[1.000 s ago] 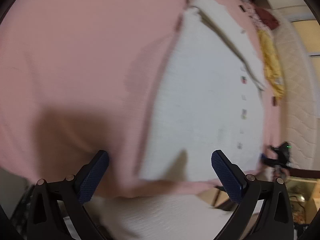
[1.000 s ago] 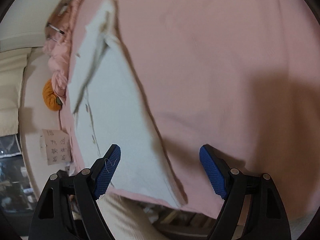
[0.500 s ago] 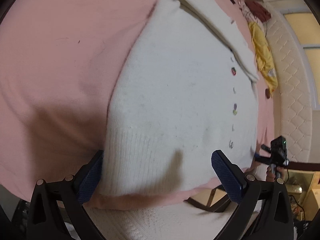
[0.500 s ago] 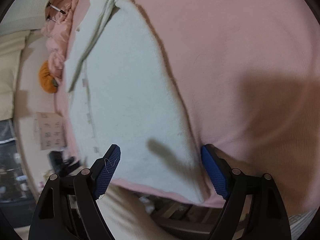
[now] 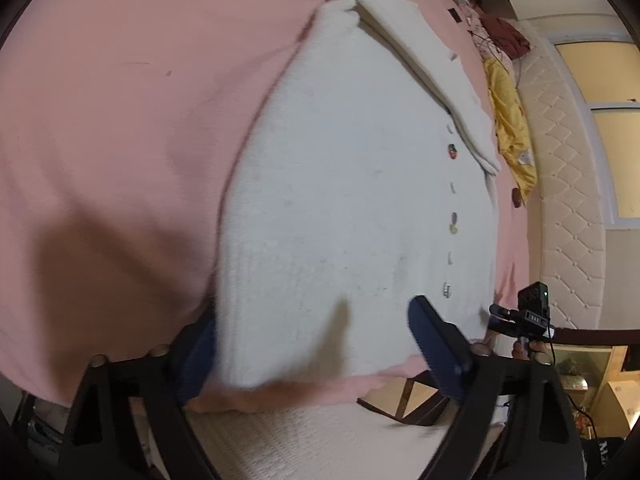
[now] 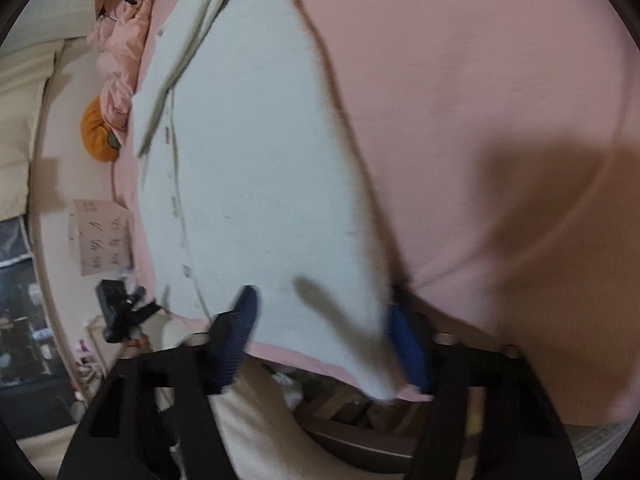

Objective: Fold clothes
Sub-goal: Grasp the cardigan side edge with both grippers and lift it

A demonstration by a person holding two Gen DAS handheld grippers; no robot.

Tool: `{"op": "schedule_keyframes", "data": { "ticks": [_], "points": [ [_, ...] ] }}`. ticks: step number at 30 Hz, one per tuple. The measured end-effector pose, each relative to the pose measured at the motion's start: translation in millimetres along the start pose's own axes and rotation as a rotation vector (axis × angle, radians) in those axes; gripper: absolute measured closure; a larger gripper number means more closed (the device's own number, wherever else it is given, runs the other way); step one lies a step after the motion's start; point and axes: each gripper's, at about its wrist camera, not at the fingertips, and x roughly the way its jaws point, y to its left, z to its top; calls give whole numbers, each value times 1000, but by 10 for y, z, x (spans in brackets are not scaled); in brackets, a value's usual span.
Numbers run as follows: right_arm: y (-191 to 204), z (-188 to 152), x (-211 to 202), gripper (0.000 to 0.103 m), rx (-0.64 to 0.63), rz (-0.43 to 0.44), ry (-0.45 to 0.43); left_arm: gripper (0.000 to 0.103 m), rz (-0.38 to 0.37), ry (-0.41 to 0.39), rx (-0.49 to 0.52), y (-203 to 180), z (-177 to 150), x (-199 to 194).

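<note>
Your left wrist view shows what the right one blurs: the small coloured buttons down the front of the white knit cardigan, five of them countable along the placket, plus a yellow garment and a dark red one bunched at the far edge of the bed. Your right wrist view gives instead an orange pumpkin-shaped cushion, a crumpled pink quilt and a cardboard box with handwriting on it. The one cardigan lies flat on the pink bedsheet, hem at the near edge of the bed, with a quilted cream headboard beyond. Your left gripper straddles the hem's left corner; its jaws are closing with the knit between them, one blue pad tucked at the cardigan's edge, the other above the fabric, not yet pinching. Your right gripper is at the opposite hem corner, jaws closing with the corner of the knit between them; motion blur keeps you from telling whether the pads press the cloth. Each view also catches the other gripper small at its edge.
</note>
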Motion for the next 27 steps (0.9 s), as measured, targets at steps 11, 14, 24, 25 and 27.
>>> {"op": "schedule_keyframes", "data": {
  "ticks": [11, 14, 24, 25, 27],
  "points": [
    [256, -108, 73, 93, -129, 42, 18, 80, -1, -6, -24, 84, -139, -58],
    [175, -50, 211, 93, -96, -46, 61, 87, -5, -16, -67, 191, -111, -20],
    [25, -74, 180, 80, 1, -57, 54, 88, -32, -42, -55, 154, -127, 24],
    [12, -92, 199, 80, -5, -40, 63, 88, -31, -46, -51, 145, -124, 33],
    [23, -127, 257, 80, -21, -18, 76, 88, -41, -53, -56, 132, -123, 57]
  ]
}}
